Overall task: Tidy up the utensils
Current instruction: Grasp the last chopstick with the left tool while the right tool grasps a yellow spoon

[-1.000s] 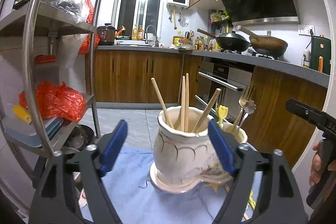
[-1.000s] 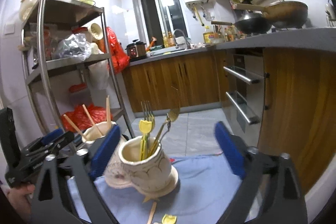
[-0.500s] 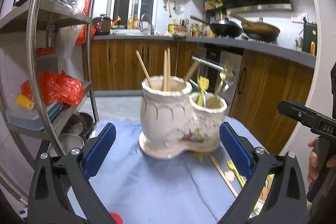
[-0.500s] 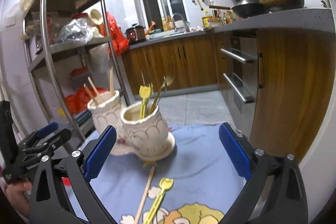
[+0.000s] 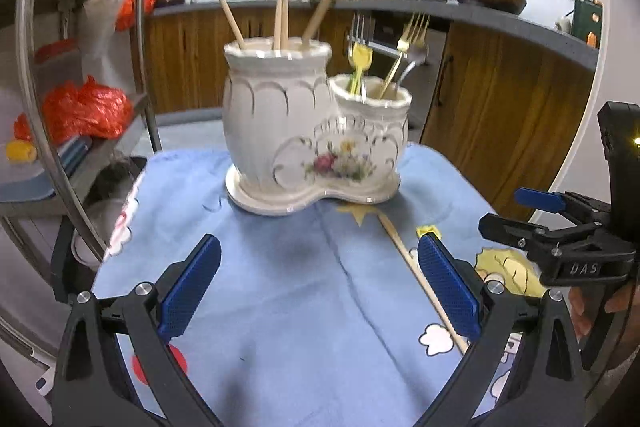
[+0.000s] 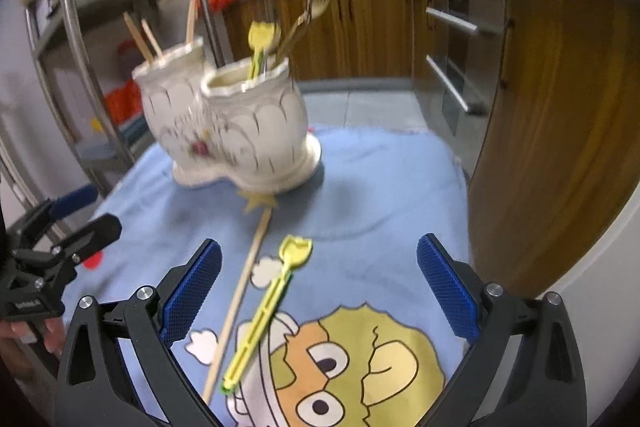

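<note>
A white ceramic two-pot utensil holder [image 5: 308,135] [image 6: 236,119] stands at the far end of a blue cartoon-print cloth [image 5: 280,307]. Its tall pot holds wooden chopsticks [image 5: 280,19]; its short pot holds forks and a yellow utensil [image 5: 360,63]. One wooden chopstick [image 6: 240,291] and a yellow plastic fork [image 6: 272,303] lie loose on the cloth. My left gripper [image 5: 316,287] hovers open over bare cloth, short of the holder. My right gripper [image 6: 316,287] is open above the loose yellow fork and chopstick, nothing between its fingers.
A metal shelf rack [image 5: 36,99] with red bags stands at the left. Wooden kitchen cabinets [image 6: 552,131] and an oven front close in at the right, just past the cloth's edge. A hand [image 5: 592,307] holds the other gripper at the right of the left wrist view.
Both grippers have sunk and tilted down toward the cloth, backing off from the holder. The left jaws have spread wider. The loose chopstick and yellow fork have come into view.
</note>
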Motion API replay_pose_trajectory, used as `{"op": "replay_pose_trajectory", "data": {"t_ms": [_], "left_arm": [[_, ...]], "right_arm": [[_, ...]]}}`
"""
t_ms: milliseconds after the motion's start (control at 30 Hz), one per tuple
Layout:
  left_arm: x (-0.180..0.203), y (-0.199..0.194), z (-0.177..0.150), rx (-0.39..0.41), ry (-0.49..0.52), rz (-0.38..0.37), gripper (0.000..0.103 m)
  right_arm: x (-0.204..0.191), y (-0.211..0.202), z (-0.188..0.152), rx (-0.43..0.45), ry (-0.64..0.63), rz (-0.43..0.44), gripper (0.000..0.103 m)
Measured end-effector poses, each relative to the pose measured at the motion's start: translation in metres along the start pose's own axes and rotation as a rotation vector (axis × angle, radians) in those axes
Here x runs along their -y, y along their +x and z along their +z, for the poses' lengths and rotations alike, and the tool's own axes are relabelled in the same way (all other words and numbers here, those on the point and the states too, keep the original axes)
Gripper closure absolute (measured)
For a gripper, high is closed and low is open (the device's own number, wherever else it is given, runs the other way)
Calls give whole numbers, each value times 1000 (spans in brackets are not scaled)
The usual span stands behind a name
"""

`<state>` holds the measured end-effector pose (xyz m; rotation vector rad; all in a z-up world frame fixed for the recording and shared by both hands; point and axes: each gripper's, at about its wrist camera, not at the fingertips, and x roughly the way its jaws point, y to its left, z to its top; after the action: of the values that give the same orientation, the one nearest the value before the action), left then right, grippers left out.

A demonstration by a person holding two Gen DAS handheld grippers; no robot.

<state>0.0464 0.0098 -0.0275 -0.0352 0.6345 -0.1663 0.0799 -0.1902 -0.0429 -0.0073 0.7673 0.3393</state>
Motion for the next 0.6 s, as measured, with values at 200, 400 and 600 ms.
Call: {"op": "replay_pose_trajectory", "data": {"t_ms": [200,400,600], "left_arm": [[1,13,-5,-72,16,13,6],[-6,15,-5,-87,-18,11,6],[-8,16,-5,-97,-25,17,6]], "right_arm": [[-4,16,-6,-79,-17,1,6],[-20,30,-11,-143,-56,14,25],[-31,42,-18,-214,-86,19,57]]}}
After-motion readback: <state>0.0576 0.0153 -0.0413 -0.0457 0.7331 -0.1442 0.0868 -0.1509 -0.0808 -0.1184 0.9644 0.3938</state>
